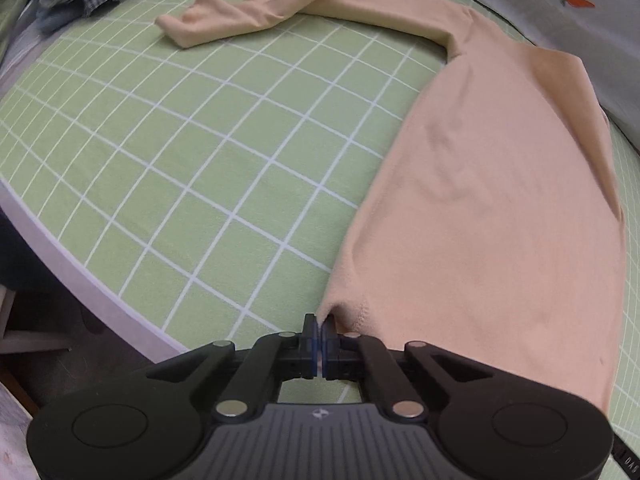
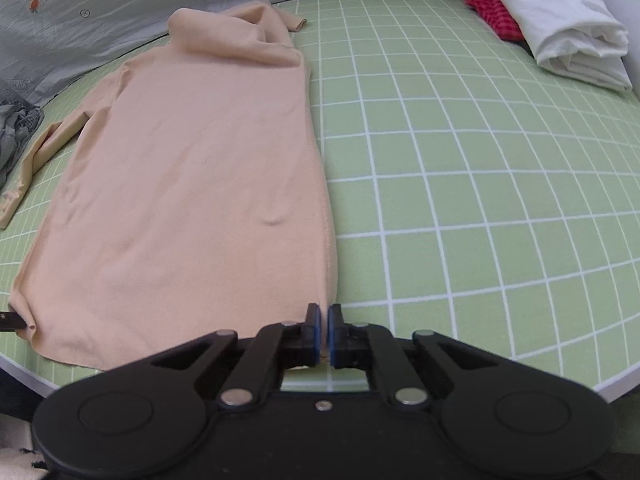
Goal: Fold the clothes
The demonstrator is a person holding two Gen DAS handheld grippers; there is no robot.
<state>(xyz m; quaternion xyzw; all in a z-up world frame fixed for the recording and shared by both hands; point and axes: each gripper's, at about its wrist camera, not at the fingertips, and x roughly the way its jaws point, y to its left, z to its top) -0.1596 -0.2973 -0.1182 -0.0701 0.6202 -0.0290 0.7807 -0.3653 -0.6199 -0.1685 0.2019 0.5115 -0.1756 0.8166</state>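
Pinching the hem corners: left hand-held gripper [image 1: 320, 322] and right hand-held gripper [image 2: 323, 312] each clenched on the peach top [image 2: 192, 168], lying flat on the green checked bed sheet [image 2: 460, 200], one sleeve [image 1: 248, 16] stretched out sideways.

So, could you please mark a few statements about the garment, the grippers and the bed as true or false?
1. The left gripper is shut on a hem corner of the peach garment. True.
2. The right gripper stands wide open above the sheet. False: it is shut at the garment's other hem corner.
3. The bed sheet is green with a white grid. True.
4. One sleeve lies stretched out sideways. True.
5. The folded white cloth lies on the garment. False: it lies apart, by the bed's edge.
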